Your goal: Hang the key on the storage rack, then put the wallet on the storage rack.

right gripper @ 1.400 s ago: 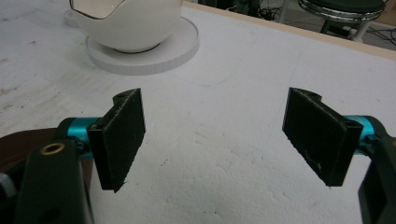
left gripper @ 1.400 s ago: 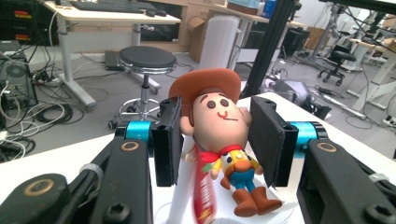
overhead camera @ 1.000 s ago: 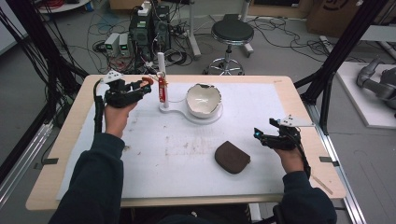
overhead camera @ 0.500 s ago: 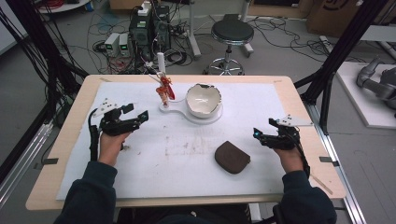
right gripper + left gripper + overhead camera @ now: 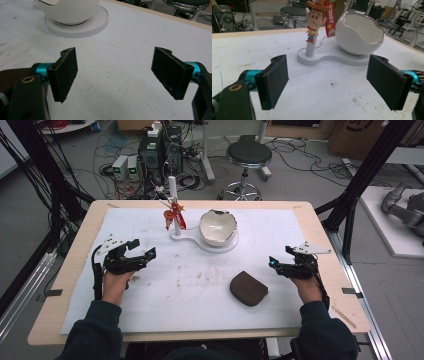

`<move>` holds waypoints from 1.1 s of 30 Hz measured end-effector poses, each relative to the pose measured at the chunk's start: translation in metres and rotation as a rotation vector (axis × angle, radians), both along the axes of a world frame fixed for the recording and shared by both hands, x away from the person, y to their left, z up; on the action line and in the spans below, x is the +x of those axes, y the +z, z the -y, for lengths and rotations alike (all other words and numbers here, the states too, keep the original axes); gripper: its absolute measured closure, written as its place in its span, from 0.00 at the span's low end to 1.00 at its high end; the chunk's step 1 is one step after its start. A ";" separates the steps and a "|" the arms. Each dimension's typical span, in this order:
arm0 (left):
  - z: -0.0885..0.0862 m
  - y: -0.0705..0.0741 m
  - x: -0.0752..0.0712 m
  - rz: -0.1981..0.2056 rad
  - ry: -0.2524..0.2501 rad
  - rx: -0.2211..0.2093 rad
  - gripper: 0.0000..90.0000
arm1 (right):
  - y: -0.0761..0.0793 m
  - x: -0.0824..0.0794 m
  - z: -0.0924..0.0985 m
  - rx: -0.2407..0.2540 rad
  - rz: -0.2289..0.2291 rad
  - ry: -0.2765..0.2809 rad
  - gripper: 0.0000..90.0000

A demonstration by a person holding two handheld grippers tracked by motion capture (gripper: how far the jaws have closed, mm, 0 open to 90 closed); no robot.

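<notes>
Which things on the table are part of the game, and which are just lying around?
Part of the job:
- cowboy keychain, hanging on the white post
- left tongs, open with nothing in them

Just lying about:
- eggshell bowl
- brown pouch
- right tongs, open and resting near the pouch
- stool behind the table

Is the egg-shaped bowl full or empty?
Cannot tell fully: the eggshell bowl stands upright on its white base, and the visible inner wall is bare white, but its bottom is hidden.

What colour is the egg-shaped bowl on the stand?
White, with a shiny jagged rim: the egg-shaped bowl shows best in the left gripper view.
</notes>
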State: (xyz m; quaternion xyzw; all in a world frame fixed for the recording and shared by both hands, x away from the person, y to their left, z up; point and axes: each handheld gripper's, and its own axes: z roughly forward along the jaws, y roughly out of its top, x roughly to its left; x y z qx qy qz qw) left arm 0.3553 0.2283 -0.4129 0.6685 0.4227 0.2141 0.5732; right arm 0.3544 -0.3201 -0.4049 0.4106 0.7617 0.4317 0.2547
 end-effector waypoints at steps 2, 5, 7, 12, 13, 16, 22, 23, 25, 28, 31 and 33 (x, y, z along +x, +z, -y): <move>0.000 0.001 -0.001 0.004 0.003 -0.005 0.20 | 0.000 -0.001 0.001 0.004 0.001 0.000 0.24; -0.001 0.001 -0.001 0.007 0.004 -0.003 0.20 | 0.001 -0.001 0.001 0.003 0.000 -0.001 0.24; -0.001 0.000 0.000 0.006 0.004 0.002 0.20 | 0.000 -0.001 0.000 0.003 -0.001 0.003 0.24; -0.001 -0.001 0.001 0.004 0.002 -0.006 0.20 | 0.000 -0.001 0.000 0.007 -0.003 0.006 0.24; -0.001 -0.002 0.002 0.001 0.002 -0.005 0.20 | 0.000 -0.001 -0.001 0.008 -0.008 0.010 0.24; -0.001 -0.002 0.002 -0.004 0.002 -0.008 0.20 | -0.001 -0.002 -0.002 0.008 -0.013 0.025 0.24; 0.001 -0.002 0.002 -0.004 -0.013 0.001 0.20 | -0.003 -0.004 -0.008 0.012 -0.045 0.076 0.24; 0.002 -0.002 0.002 -0.004 -0.017 -0.001 0.20 | -0.003 -0.005 -0.010 0.011 -0.050 0.097 0.24; 0.003 -0.002 0.001 -0.006 -0.023 0.003 0.20 | -0.004 -0.006 -0.014 0.020 -0.069 0.140 0.24; 0.005 -0.001 0.000 0.001 -0.034 0.008 0.20 | -0.006 -0.008 -0.022 0.032 -0.102 0.200 0.24; 0.006 -0.001 0.001 0.000 -0.039 0.009 0.20 | -0.007 -0.010 -0.029 0.031 -0.123 0.264 0.24; 0.006 -0.002 0.002 0.000 -0.039 0.011 0.20 | -0.009 -0.010 -0.034 0.036 -0.146 0.296 0.24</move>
